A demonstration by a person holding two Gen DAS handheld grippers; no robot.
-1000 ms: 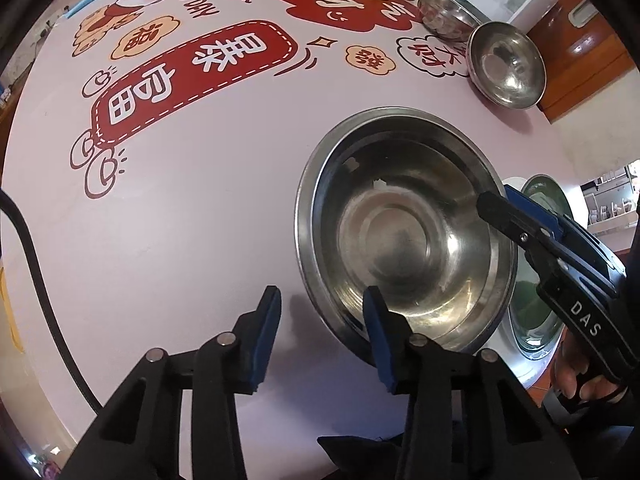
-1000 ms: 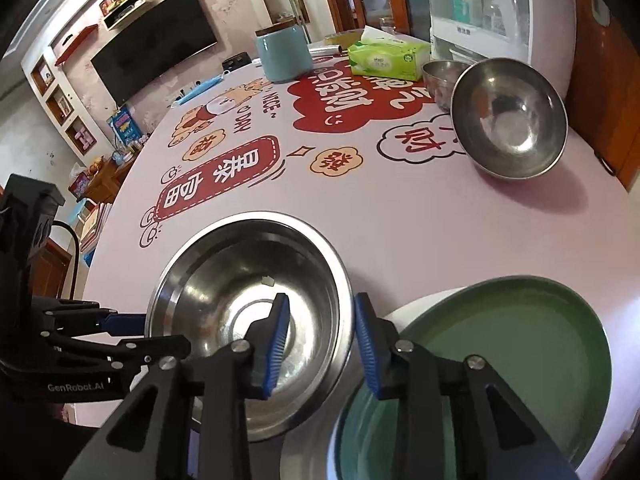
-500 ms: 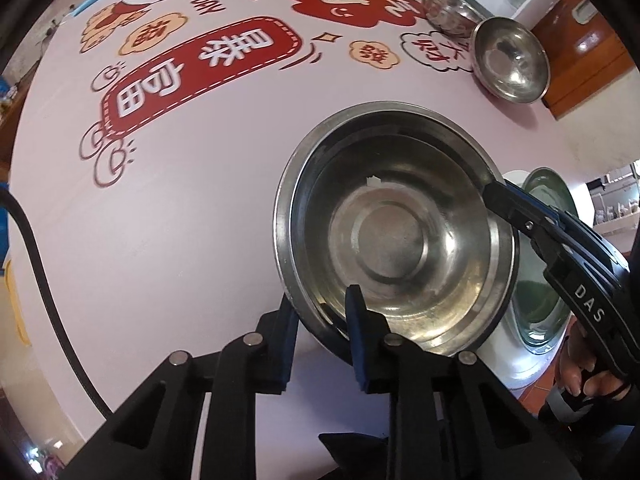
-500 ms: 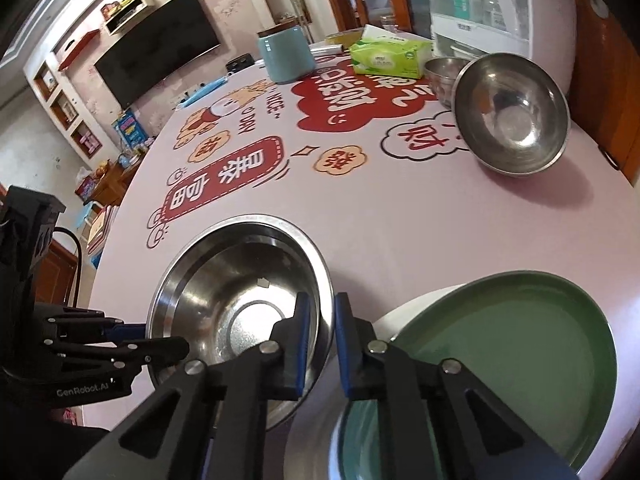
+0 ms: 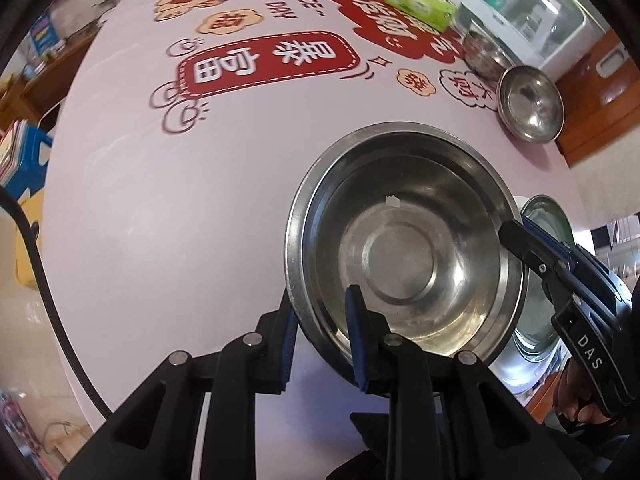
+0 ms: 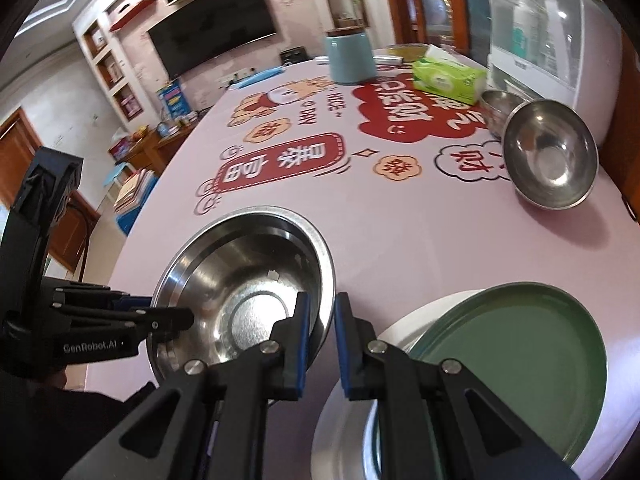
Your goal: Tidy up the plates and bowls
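My left gripper [image 5: 320,332] and right gripper [image 6: 320,336] each clamp opposite rims of the steel bowl [image 5: 404,252], mouth upward. It sits at the near edge of the pink printed table [image 5: 180,200], beside a green plate [image 6: 516,356].

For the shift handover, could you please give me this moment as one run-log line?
left gripper: shut on large steel bowl rim | right gripper: shut on opposite rim | green plate: beside bowl, untouched

Black left gripper [image 5: 320,330] and right gripper [image 6: 320,338], blue pads, silver screws.
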